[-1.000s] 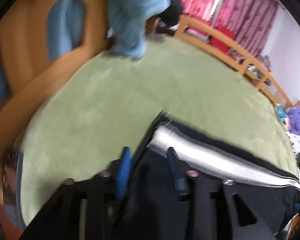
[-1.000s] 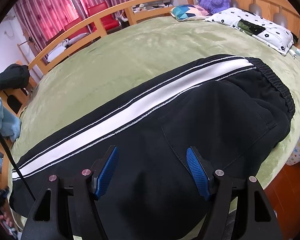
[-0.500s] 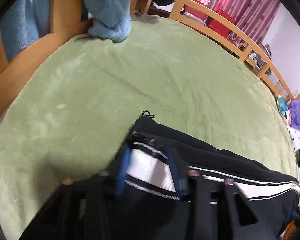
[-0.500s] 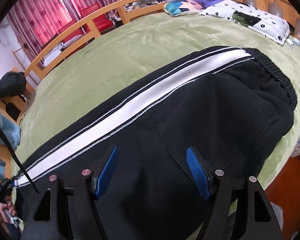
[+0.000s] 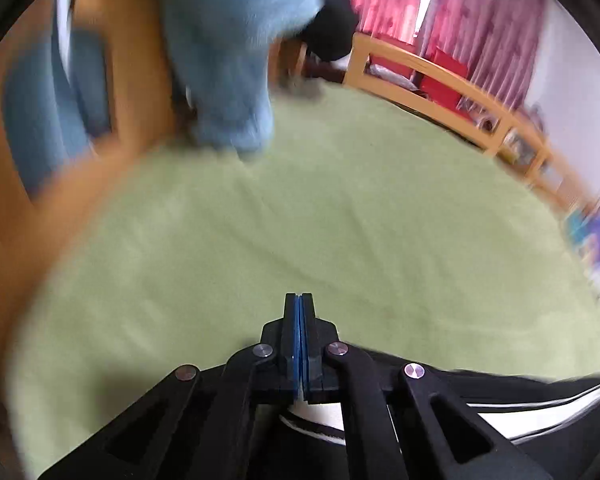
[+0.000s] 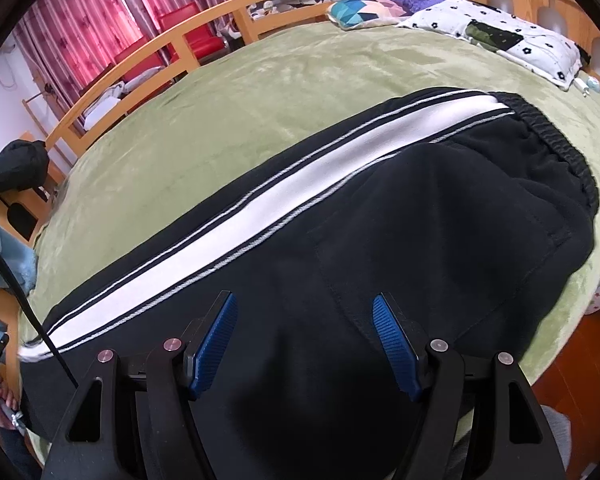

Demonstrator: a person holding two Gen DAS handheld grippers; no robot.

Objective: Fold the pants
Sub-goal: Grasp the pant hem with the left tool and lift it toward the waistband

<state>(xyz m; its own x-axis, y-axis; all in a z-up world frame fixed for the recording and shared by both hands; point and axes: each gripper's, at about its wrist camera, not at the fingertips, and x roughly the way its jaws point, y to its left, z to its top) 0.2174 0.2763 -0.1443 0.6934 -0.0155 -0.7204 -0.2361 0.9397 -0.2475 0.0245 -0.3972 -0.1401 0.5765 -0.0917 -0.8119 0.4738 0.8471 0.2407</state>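
At the frame's bottom, the left gripper (image 5: 299, 312) is clenched, pads together; the right gripper (image 6: 303, 320) gapes above black pants (image 6: 340, 240).

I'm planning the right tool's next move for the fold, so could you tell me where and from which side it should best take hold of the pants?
Probably at the elastic waistband, coming over the pants from the near edge. It is a thick, gathered ridge at the garment's end, and gripping there should carry the whole width. The right tool stands open above the seat.
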